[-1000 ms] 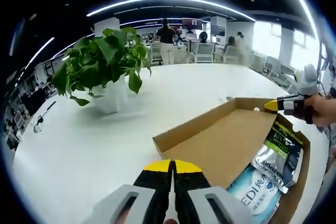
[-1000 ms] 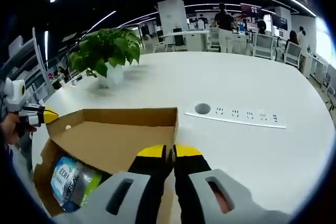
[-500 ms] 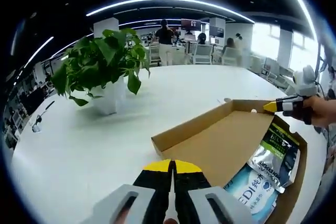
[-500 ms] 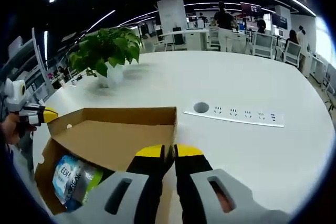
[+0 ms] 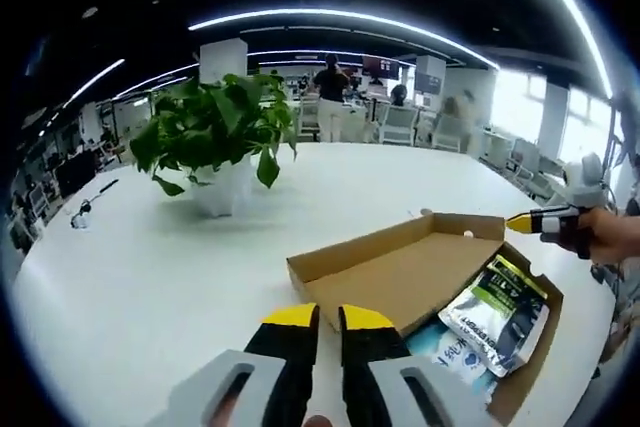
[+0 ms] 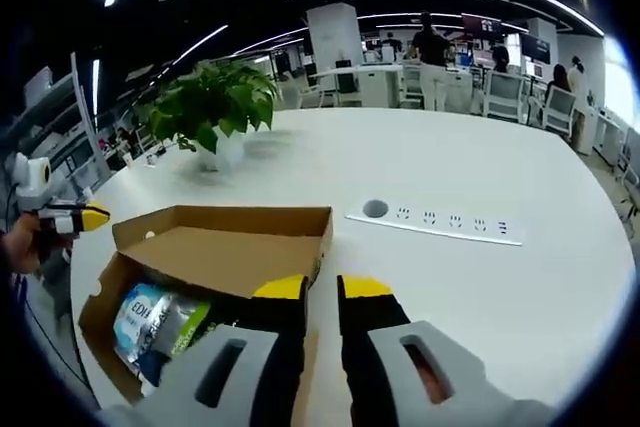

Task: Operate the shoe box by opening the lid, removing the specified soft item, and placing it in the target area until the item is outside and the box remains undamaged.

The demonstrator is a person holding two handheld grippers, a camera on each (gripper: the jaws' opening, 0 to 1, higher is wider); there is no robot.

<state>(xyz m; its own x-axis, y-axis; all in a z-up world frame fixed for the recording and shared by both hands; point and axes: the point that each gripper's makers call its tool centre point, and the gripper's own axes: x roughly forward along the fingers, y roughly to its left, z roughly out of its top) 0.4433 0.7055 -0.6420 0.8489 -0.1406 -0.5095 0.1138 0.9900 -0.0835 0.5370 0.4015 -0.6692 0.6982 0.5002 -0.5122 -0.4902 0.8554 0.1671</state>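
While the shoe box [image 6: 215,247] lies open | packets [image 5: 497,302] inside | both fingers slightly spread

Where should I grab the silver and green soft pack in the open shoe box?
Pinch the silver-green pack by its upper edge, coming down from above through the open top: it lies flat on the other pack, with the shoe box walls close around.
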